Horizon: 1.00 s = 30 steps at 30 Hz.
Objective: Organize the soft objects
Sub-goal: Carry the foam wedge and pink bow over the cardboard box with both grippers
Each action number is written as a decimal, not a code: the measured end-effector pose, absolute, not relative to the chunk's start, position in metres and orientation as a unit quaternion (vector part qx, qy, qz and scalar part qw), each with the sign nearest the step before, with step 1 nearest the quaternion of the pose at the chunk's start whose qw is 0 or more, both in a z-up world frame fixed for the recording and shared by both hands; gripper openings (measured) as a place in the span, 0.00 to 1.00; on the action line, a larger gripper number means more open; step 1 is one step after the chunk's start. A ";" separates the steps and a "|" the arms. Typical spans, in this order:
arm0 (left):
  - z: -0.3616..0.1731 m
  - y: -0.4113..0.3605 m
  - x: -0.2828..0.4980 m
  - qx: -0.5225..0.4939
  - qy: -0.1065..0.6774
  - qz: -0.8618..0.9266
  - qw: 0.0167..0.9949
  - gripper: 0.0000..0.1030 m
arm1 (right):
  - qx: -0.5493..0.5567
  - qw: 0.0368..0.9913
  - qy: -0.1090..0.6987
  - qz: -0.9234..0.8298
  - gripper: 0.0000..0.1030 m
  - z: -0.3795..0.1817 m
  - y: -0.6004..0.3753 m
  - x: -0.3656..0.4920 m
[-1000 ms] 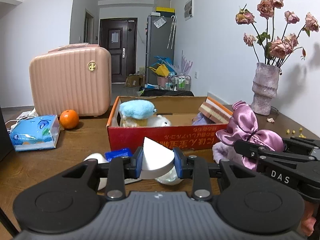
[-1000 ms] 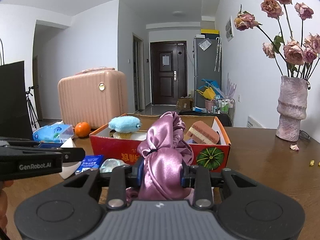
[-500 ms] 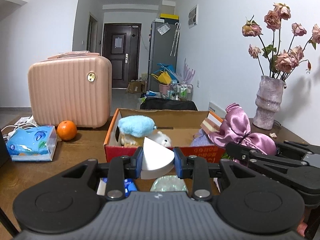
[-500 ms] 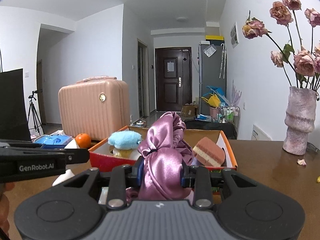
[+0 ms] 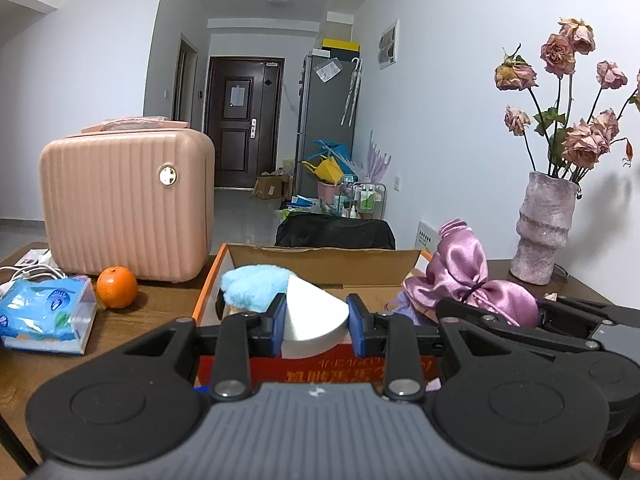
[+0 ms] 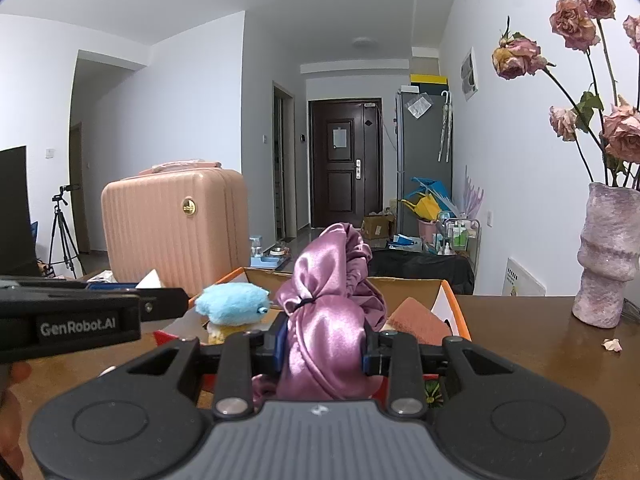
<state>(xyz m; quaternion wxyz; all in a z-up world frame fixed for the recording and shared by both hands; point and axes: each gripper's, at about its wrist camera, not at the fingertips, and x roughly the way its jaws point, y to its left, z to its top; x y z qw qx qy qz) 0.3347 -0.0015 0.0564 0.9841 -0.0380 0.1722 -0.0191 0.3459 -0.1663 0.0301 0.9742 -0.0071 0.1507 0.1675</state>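
My left gripper (image 5: 316,326) is shut on a white wedge-shaped sponge (image 5: 310,318), held just in front of the red cardboard box (image 5: 320,366). My right gripper (image 6: 324,340) is shut on a purple satin cloth (image 6: 328,316), held above the box's near side (image 6: 452,304). In the left wrist view the cloth (image 5: 468,284) and right gripper show at the right. A blue plush toy (image 5: 256,290) and a pink striped sponge (image 6: 416,318) lie in the box.
A pink suitcase (image 5: 124,204), an orange (image 5: 117,287) and a blue tissue pack (image 5: 42,316) stand to the left on the brown table (image 6: 540,360). A purple vase of dried roses (image 6: 604,256) stands at the right by the wall.
Both grippers have risen and moved toward the box, each still holding its object. The items on the table in front of the box have dropped out of view.
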 end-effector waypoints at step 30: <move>0.052 0.004 0.425 -0.043 0.175 -0.005 0.984 0.31 | -0.021 0.973 0.164 0.161 0.30 0.020 -0.155 0.440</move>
